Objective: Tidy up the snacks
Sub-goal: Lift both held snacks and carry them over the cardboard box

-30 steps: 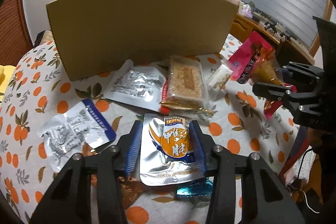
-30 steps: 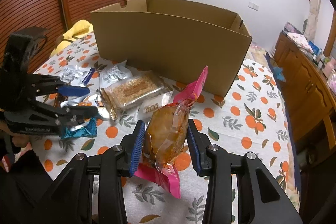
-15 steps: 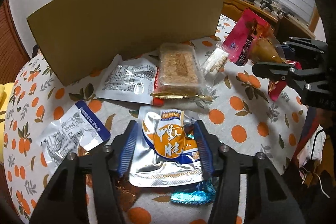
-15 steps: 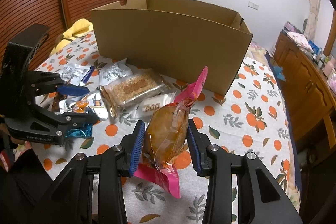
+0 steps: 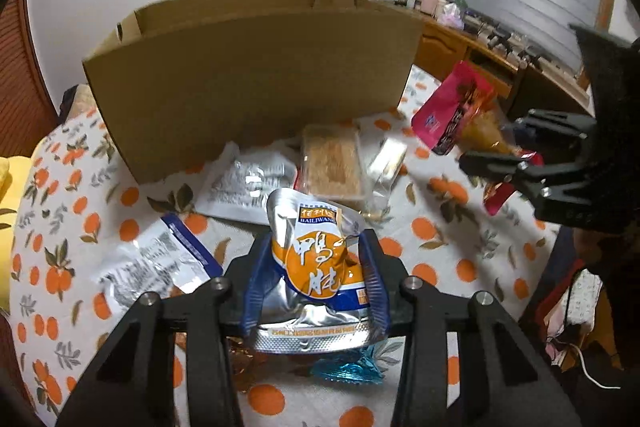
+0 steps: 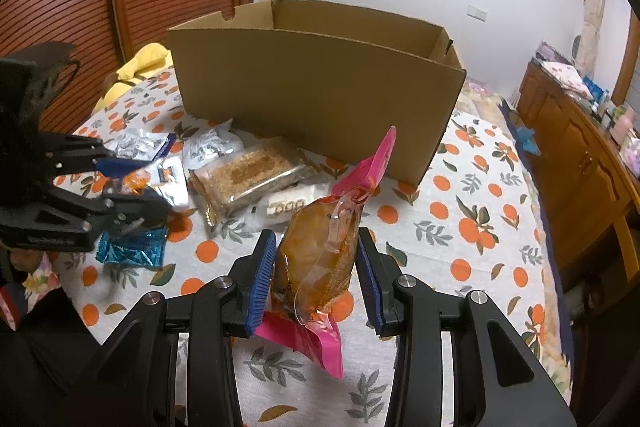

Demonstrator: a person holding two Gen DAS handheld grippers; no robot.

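A silver pouch with an orange label (image 5: 316, 267) hangs a little above the table between the blue pads of my left gripper (image 5: 316, 237), whose jaws are closing on it. My right gripper (image 6: 316, 239) is shut on a pink packet with a clear window showing brown food (image 6: 320, 259) and holds it above the tablecloth. The open cardboard box (image 5: 256, 75) stands at the back of the table, beyond both grippers. In the right wrist view the left gripper (image 6: 132, 183) sits at the left edge with the pouch (image 6: 172, 183) in it.
On the orange-print tablecloth (image 5: 460, 227) lie a crispy bar in clear wrap (image 5: 332, 163), a small white pack (image 5: 388, 157), two silver pouches (image 5: 248, 183) (image 5: 152, 263) and a blue wrapper (image 5: 348, 367). A wooden sideboard (image 6: 580, 147) stands to the right.
My left gripper has risen with the silver and orange pouch, which now stands clear of the table. The right gripper and its pink packet have stayed still.
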